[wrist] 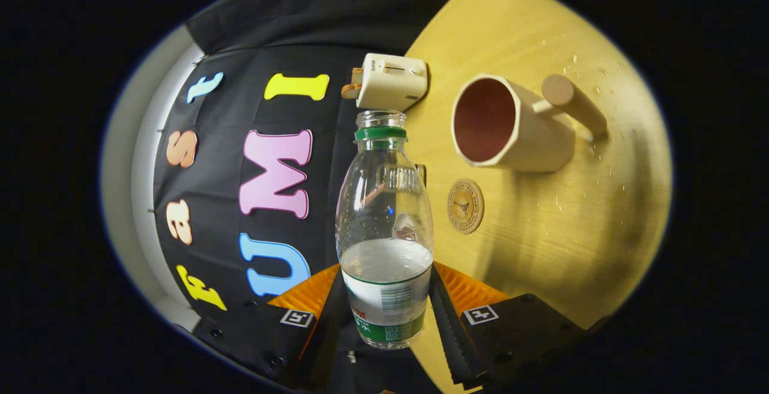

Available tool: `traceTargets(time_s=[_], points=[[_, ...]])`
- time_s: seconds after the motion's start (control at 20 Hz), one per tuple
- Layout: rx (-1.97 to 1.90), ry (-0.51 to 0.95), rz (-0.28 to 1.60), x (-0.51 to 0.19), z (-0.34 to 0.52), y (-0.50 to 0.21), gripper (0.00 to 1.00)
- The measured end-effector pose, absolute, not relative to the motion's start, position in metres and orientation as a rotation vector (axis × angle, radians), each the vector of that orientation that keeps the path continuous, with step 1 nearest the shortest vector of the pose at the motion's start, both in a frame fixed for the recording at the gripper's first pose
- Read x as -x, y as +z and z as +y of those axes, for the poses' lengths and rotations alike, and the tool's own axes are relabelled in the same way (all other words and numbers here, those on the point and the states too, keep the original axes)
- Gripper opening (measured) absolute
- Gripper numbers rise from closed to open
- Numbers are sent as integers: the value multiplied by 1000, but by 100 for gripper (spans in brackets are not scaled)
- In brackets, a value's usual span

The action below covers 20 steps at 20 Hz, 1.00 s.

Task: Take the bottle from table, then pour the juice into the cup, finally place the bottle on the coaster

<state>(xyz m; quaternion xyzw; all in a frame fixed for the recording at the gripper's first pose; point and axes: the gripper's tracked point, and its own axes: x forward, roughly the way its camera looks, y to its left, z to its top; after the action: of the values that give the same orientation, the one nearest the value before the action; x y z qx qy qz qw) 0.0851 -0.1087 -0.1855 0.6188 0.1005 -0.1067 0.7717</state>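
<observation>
My gripper (pixel 386 298) is shut on a clear plastic bottle (pixel 384 226), both fingers pressing its labelled lower part. The bottle has no cap, a green neck ring, and holds some clear liquid in its lower part. The whole view is rolled sideways, so the bottle is tilted relative to the wooden table (pixel 559 244). Beyond the bottle's neck stands a cream cup (pixel 510 127) with a dark red inside and a wooden peg handle; its mouth faces the bottle. A round wooden coaster (pixel 465 205) lies on the table between the cup and the fingers, beside the bottle.
A small cream toaster-like box (pixel 392 81) stands at the table's back edge, just beyond the bottle's mouth. Water droplets (pixel 592 142) dot the table around the cup. The black cloth wall (pixel 240 142) rises behind the table.
</observation>
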Motion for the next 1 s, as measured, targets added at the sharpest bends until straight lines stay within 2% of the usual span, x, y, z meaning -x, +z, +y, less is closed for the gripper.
traceTargets(time_s=[0.35,0.6,1.0], points=[[-873,-370,154,-89,-129,-180,75],[-501,-413,97,-105,-132,-149,75],[-122,-468,47,-144,-124,-119,75]])
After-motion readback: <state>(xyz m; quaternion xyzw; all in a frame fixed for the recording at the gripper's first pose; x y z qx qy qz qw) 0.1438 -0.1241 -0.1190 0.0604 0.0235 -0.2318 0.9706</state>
